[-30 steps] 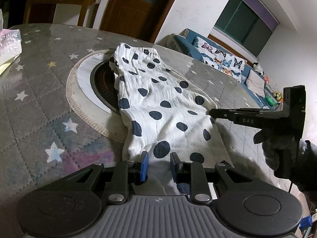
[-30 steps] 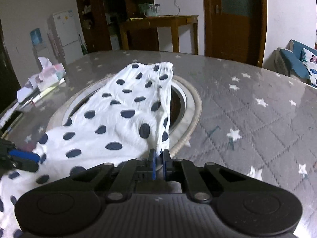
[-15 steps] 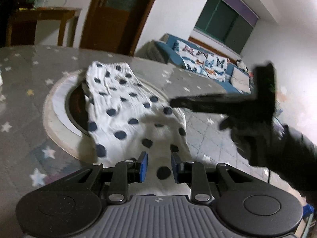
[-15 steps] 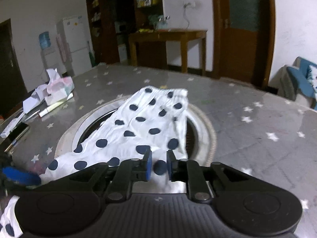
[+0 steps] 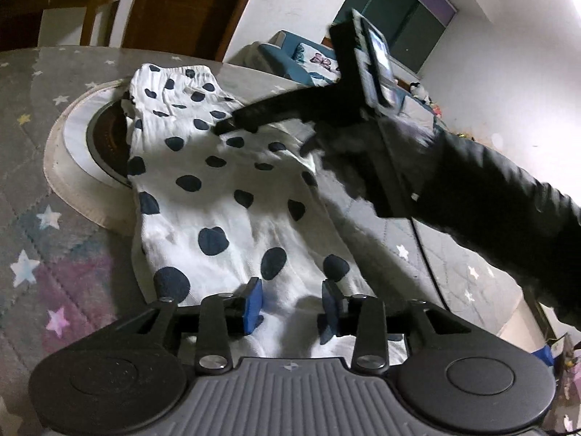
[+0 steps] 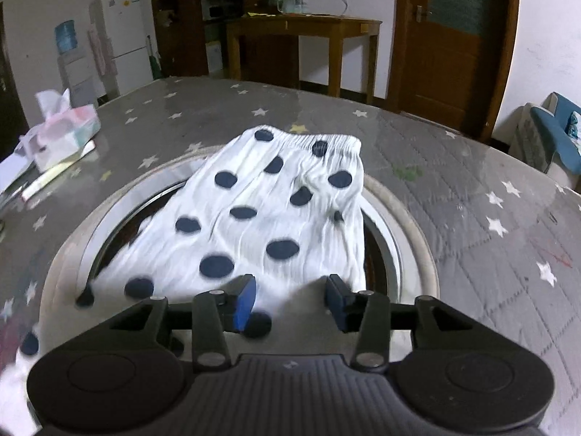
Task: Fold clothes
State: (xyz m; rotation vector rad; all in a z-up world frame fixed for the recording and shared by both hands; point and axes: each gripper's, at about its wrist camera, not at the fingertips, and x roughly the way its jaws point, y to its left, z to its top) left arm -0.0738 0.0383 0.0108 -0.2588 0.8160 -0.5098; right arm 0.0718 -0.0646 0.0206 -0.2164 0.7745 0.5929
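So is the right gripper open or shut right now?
Open. In its own wrist view the right gripper shows a wide gap between its blue pads, with nothing clamped; the polka-dot garment lies beyond them.

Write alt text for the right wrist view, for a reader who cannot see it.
A white garment with dark blue polka dots lies across a round inset in a grey star-patterned table, elastic waistband at the far end. The right tongs are open above its near edge, holding nothing. A tissue pack sits far left.

Home: fridge (image 6: pixel 125 36), sofa (image 6: pixel 555 138), wooden door (image 6: pixel 454 43).
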